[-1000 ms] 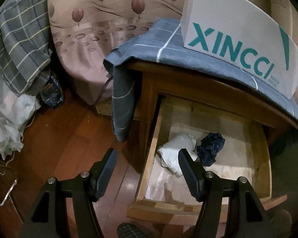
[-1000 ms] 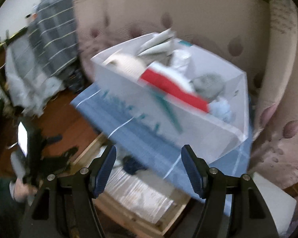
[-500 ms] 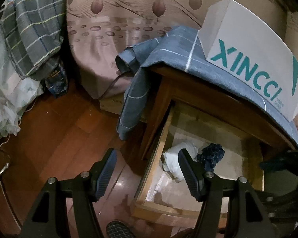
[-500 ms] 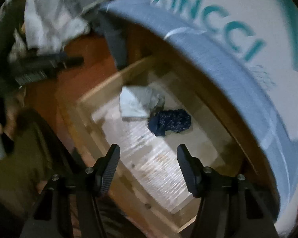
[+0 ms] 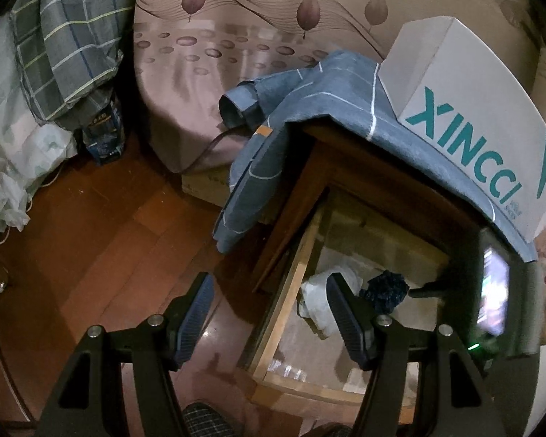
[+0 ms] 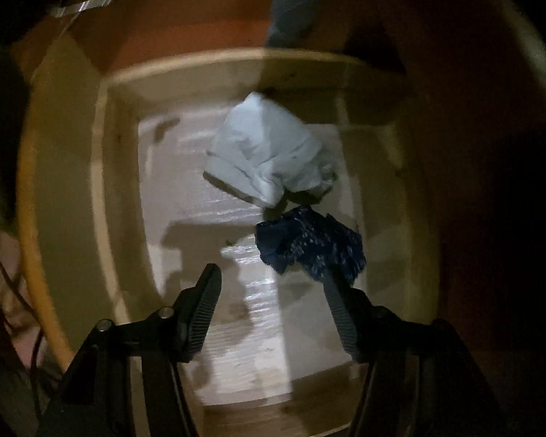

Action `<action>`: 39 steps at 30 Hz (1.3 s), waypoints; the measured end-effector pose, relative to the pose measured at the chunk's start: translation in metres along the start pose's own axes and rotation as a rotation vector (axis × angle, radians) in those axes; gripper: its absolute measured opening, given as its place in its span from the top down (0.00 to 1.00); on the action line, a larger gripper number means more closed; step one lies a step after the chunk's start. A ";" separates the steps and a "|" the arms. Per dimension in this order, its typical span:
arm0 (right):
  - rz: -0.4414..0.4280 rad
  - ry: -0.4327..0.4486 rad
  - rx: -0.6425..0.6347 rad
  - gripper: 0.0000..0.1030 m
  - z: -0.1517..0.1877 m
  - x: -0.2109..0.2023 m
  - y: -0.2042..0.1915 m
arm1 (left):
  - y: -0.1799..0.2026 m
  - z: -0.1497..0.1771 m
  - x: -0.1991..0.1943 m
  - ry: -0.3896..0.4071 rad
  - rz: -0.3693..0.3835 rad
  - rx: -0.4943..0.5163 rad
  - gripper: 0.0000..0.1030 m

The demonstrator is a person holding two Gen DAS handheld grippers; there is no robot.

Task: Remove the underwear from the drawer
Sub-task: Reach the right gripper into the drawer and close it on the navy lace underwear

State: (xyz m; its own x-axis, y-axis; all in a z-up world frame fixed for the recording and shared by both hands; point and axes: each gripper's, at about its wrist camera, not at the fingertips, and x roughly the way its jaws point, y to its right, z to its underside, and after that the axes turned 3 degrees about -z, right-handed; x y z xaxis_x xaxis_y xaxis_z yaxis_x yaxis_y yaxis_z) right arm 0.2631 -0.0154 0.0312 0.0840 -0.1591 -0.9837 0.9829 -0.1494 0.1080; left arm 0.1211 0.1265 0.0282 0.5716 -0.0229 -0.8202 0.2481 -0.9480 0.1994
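My right gripper (image 6: pixel 271 304) is down inside the drawer (image 6: pixel 69 189), w/ bare floor open to its left. Dark underwear (image 6: pixel 309 245) touches one finger, white cloth (image 6: pixel 269 153) just beyond; nightstand top (image 5: pixel 393 171) overhangs the back.

1. A reddish-brown wooden plank floor (image 5: pixel 102 240) catches a dull glare.
2. A bed with a pinkish leaf-print sheet (image 5: pixel 244 36) stands beside a dark wooden nightstand (image 5: pixel 349 178).
3. A blue-grey checked cloth (image 5: pixel 331 94) drapes the nightstand under a white XINCCI box (image 5: pixel 469 109).
4. The lighting is dim.
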 end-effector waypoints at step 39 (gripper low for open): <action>-0.239 0.071 0.347 0.30 0.078 0.066 0.027 | -0.005 0.000 0.004 -0.006 0.013 -0.019 0.36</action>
State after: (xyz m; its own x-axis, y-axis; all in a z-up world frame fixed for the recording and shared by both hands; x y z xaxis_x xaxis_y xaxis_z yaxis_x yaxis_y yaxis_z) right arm 0.2828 -0.1057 -0.0200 -0.1161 -0.0144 -0.9931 0.8637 -0.4953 -0.0937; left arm 0.1227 0.1309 0.0239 0.5701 -0.0371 -0.8208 0.2556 -0.9414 0.2202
